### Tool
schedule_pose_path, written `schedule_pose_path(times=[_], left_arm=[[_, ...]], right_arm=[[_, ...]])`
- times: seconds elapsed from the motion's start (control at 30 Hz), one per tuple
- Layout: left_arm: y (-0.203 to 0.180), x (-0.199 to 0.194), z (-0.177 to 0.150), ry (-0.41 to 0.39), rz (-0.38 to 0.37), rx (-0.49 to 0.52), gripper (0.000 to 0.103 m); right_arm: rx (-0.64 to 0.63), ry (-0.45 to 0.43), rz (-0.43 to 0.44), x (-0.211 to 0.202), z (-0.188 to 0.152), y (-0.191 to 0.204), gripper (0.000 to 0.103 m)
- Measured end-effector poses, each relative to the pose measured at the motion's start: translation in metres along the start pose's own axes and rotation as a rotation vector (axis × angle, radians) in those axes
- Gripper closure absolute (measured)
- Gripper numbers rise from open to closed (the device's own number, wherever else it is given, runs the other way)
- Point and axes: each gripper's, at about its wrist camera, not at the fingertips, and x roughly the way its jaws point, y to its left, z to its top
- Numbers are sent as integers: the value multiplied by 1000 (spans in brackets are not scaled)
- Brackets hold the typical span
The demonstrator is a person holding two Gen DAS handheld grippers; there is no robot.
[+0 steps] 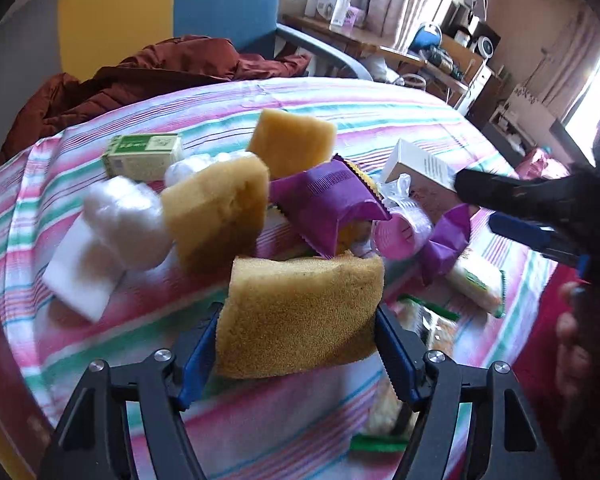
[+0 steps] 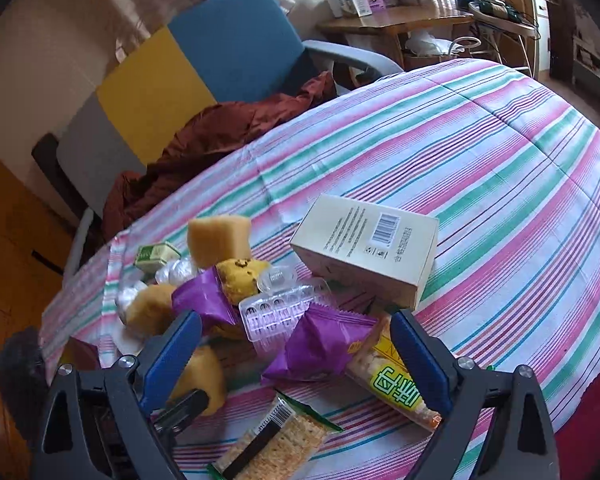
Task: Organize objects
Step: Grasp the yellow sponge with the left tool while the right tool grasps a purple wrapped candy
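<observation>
Sponges (image 1: 220, 208), purple packets (image 1: 324, 204) crowding possibly-gripped sponge (image 1: 300, 312)

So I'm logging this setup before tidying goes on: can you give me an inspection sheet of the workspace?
Surface: pink, green and white striped cloth over a rounded top.
Job's things: yellow foam sponge between the left gripper's fingers; more sponges, purple snack wrappers, cream cardboard box, small green box, pink hair roller, cracker packs.
Clutter: all heaped together mid-cloth, overlapping.
Grippers: left gripper closed on the sponge; right gripper open above the wrappers.
Cables: tangle on the far desk.
Surroundings: blue and yellow chair, rust-brown jacket, curtains.
</observation>
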Motion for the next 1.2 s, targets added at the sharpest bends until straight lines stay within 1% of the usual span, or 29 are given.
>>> schedule_pose_path(times=[0.1, 0.2, 0.27, 0.3, 0.37, 0.43, 0.47, 0.53, 0.63, 0.67, 0.8, 0.97, 1.0, 1.03, 1.07, 1.1, 1.2], left_arm=[[4, -16, -11, -16, -18, -20, 30], [6, -34, -20, -35, -29, -35, 30], [8, -47, -26, -57, -27, -38, 30], [10, -53, -29, -66, -24, -39, 30], [12, -67, -36, -83, -24, -46, 30], [16, -81, -43, -104, -16, -49, 30], [18, -88, -46, -114, -13, -51, 30], [23, -102, -52, -133, -11, -63, 30], [35, -124, -61, -168, 0, -91, 29], [39, -130, -65, -179, 0, -105, 29], [55, -148, -76, -210, 3, -148, 29], [71, -164, -92, -232, 16, -193, 29], [75, -167, -97, -233, 20, -202, 29], [79, -170, -101, -235, 25, -211, 29], [83, -173, -106, -238, 33, -223, 29], [88, -177, -110, -241, 40, -237, 28], [105, -190, -127, -256, 71, -284, 28]], right_arm=[[-42, 21, -45, 7, -2, 7, 6], [-69, 39, -72, 13, -3, 11, 6], [-66, 34, -78, 12, -4, 9, 6], [-62, 29, -75, 10, -3, 8, 6], [-67, -10, -57, 1, -3, 9, 12], [-124, -49, -4, -8, -5, 21, 19], [-161, -48, 24, -10, -8, 29, 20], [-229, -11, 51, -5, -16, 46, 21], [-300, 77, 60, 9, -29, 67, 26], [-311, 97, 54, 15, -33, 72, 26], [-304, 170, 8, 36, -44, 84, 26], [-262, 170, -71, 64, -45, 98, 26], [-262, 163, -92, 68, -43, 99, 28], [-266, 161, -107, 73, -42, 101, 32], [-273, 167, -112, 80, -44, 104, 47], [-283, 176, -119, 86, -46, 107, 54], [-299, 156, -133, 83, -49, 111, 58]])
